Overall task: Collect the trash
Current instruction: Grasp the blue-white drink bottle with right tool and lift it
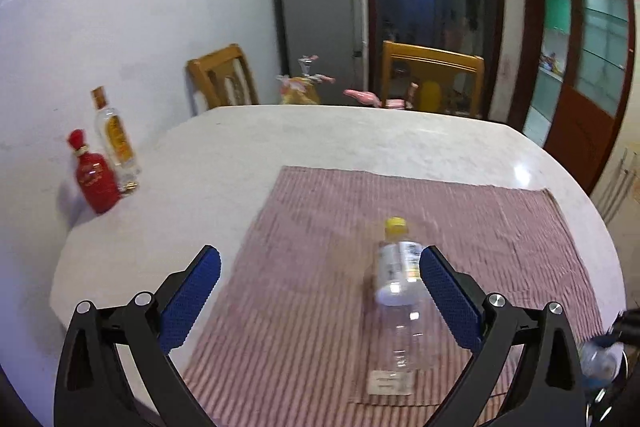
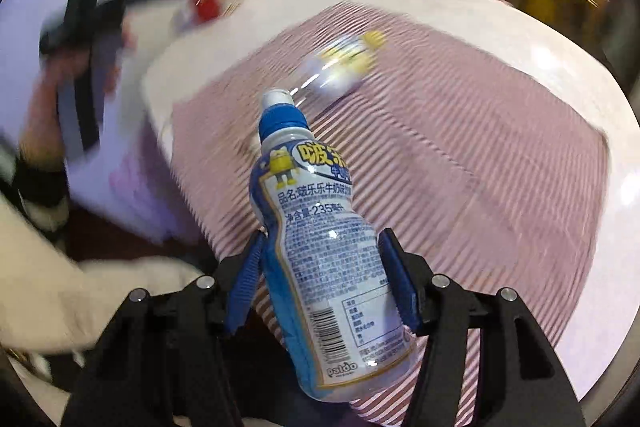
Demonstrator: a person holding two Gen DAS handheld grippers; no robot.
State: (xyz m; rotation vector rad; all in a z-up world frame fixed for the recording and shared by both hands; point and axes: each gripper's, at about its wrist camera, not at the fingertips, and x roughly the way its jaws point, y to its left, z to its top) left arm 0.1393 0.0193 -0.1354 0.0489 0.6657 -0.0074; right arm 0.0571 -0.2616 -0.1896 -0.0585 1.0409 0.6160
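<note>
Your right gripper (image 2: 320,263) is clamping its jaws on the blue-and-white labelled plastic drink bottle (image 2: 320,247), its blue pads pressing both sides, and it is holding that bottle above the near edge of the pink-and-white striped cloth (image 2: 460,167). Much of the right wrist view is smearing into blur: beyond the cloth's left edge, a cream sleeve (image 2: 100,291) and a dark strap are showing, but the shapes around them are too streaked to name. In the left wrist view only a sliver of the held bottle is peeking in at the right rim. Your left gripper (image 1: 320,267) is hanging with its jaws spread wide and gripping nothing. The clear, yellow-capped plastic bottle (image 1: 398,291) is lying on the cloth, just inside the right pad. The cloth is covering the near part of a pale marble-look bench (image 1: 320,135). Left of the cloth, a red ceramic bottle (image 1: 94,179) and a tall clear glass bottle with an orange label (image 1: 116,143) are standing by the white wall; wooden chairs (image 1: 432,75) are standing past the cloth's far side.
</note>
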